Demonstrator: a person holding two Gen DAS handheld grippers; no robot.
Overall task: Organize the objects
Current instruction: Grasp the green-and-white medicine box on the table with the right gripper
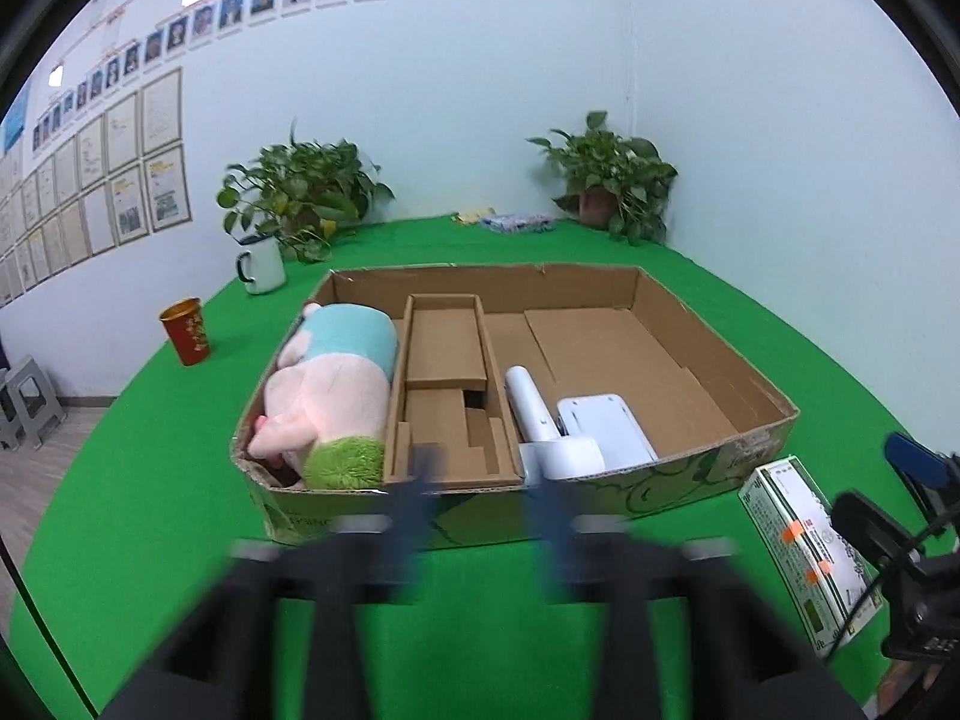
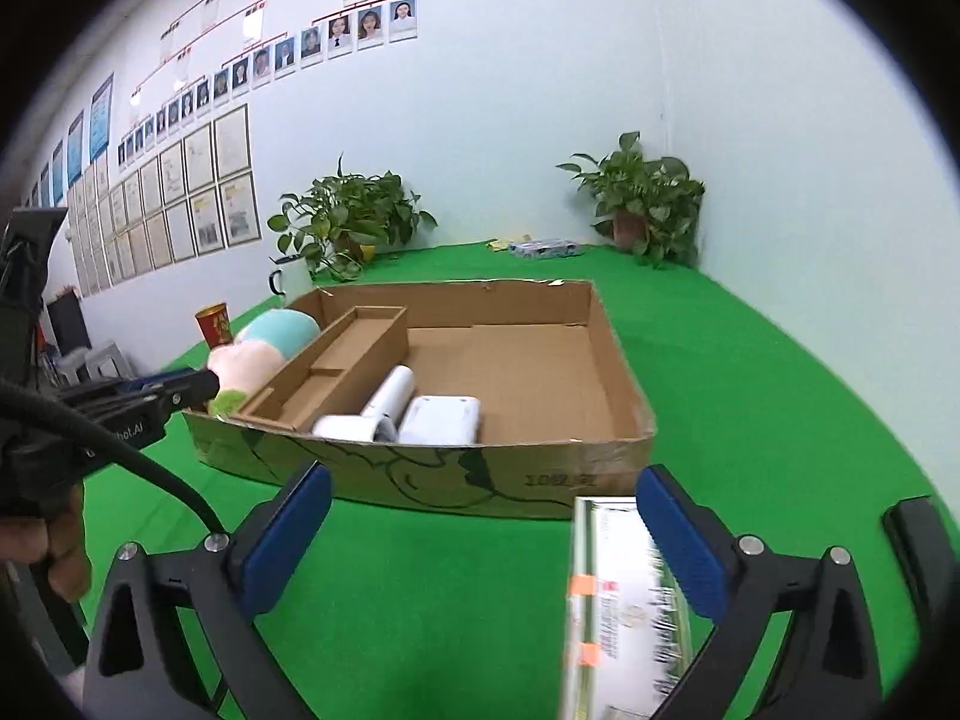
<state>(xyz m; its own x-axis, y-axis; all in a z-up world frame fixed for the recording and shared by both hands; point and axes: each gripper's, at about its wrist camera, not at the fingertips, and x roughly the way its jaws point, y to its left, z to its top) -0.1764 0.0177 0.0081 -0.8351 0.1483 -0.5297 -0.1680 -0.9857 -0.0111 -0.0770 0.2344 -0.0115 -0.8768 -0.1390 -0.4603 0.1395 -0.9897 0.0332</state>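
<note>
Left wrist view, nearest: the left hand-held gripper (image 1: pixel 480 498), blurred, with its jaws apart and nothing between them, above the green counter (image 1: pixel 150 510) just in front of the near wall of the cardboard box (image 1: pixel 720 468). Right wrist view, nearest: the right hand-held gripper (image 2: pixel 480 528), jaws spread wide; a green-and-white carton (image 2: pixel 618 600) lies on the counter between them, just beside the right blue pad (image 2: pixel 678 546), and whether the pad touches it cannot be told. The left pad (image 2: pixel 288 534) stands clear of it. At the left edge of this view, a hand (image 2: pixel 54 546) grips the other tool.

In the left wrist view the same carton (image 1: pixel 804 546) lies outside the box, near its near right corner.

Inside the box, left to right: a pink plush toy (image 1: pixel 324 396) with a teal band and green tuft fills the left compartment; a narrow cardboard divider tray (image 1: pixel 447 384) stands in the middle; a white hair dryer (image 1: pixel 534 420) and a white flat device (image 1: pixel 606 426) lie side by side, touching, against the near wall of the large right compartment.

Beyond the box, far left: a red cup (image 1: pixel 187 330) and a white mug (image 1: pixel 261 264). Two potted plants (image 1: pixel 300 192) stand at the far edge of the counter, one left and one in the right corner.
</note>
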